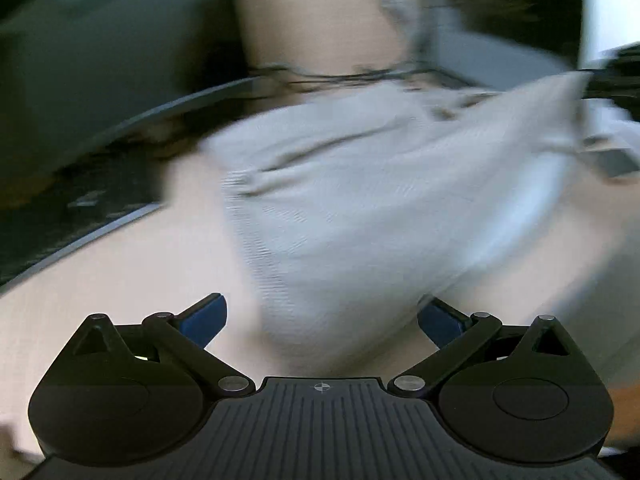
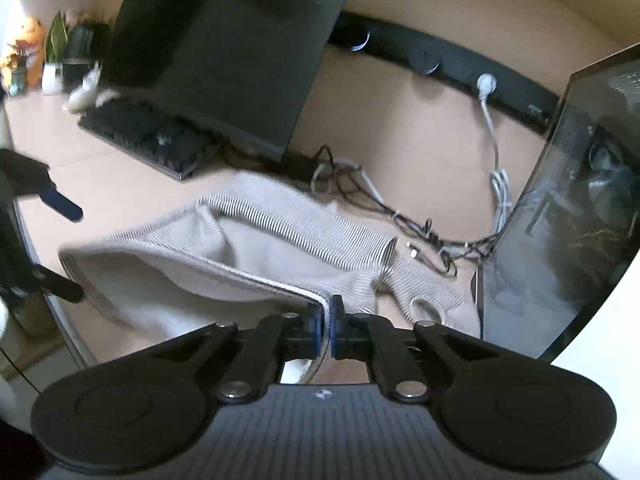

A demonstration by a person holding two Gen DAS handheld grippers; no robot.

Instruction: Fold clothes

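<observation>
A pale, finely striped knit garment lies rumpled on the tan desk. My right gripper is shut on its striped hem, which bends up into the pads. In the blurred left wrist view the garment fills the middle, with one corner lifted toward the upper right. My left gripper is open wide, its blue pads on either side of the cloth's near bulge and not touching it. The right wrist view shows the left gripper at the garment's left end, with its fingers spread.
A black keyboard and a dark monitor stand behind the garment. Tangled cables and a white cord lie to the right, beside a glass-sided computer case. Potted plants sit at the far left. The desk edge runs along the left.
</observation>
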